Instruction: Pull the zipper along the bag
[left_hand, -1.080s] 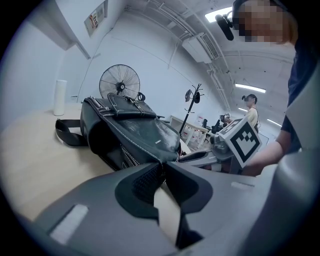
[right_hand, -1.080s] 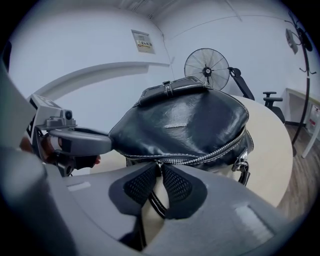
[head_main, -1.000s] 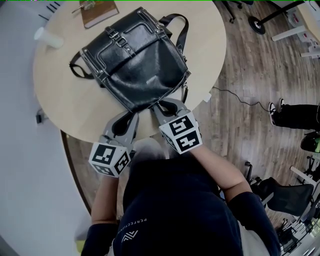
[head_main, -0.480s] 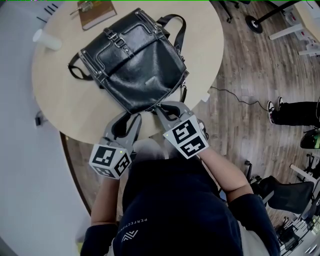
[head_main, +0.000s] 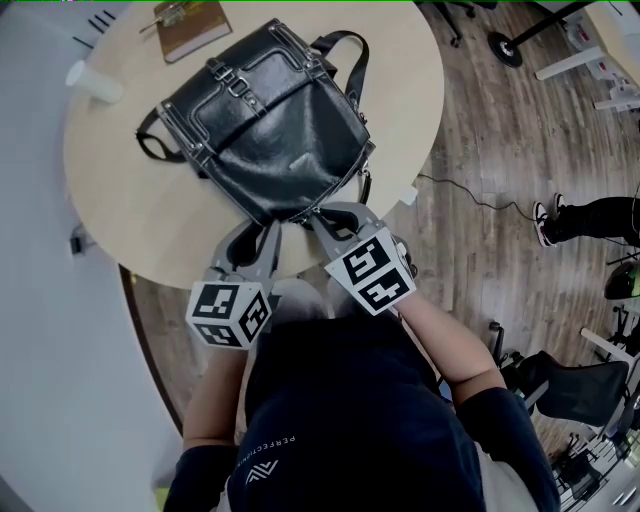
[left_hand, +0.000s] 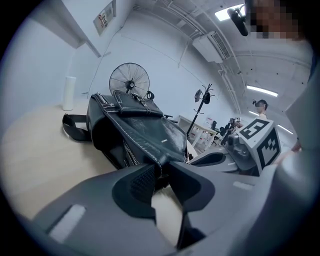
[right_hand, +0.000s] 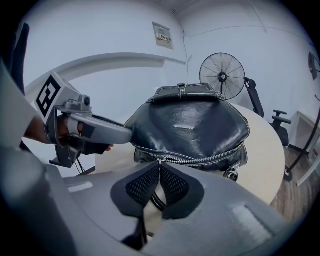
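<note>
A black leather bag (head_main: 265, 120) lies on the round table (head_main: 110, 190), its zippered end toward me. The silver zipper (right_hand: 200, 160) runs along that end, with the slider (right_hand: 160, 160) right at my right gripper's tips. My right gripper (right_hand: 159, 175) (head_main: 322, 212) is shut on the zipper pull, and a dark cord hangs below the pads. My left gripper (left_hand: 162, 170) (head_main: 262, 230) sits beside it at the bag's near left corner. Its jaws have just been closing, and the bag's stitched edge (left_hand: 150, 157) is pinched between the tips.
A brown notebook (head_main: 195, 25) and a white cup (head_main: 95, 80) sit at the table's far side. The bag's straps (head_main: 150, 140) trail to the left and far right. A cable (head_main: 460, 188) crosses the wooden floor, and a person's legs (head_main: 590, 225) show at right.
The right gripper has rolled a little at the bag's end. The left gripper's cube has tilted and shifted slightly right. The bag has slid slightly left.
</note>
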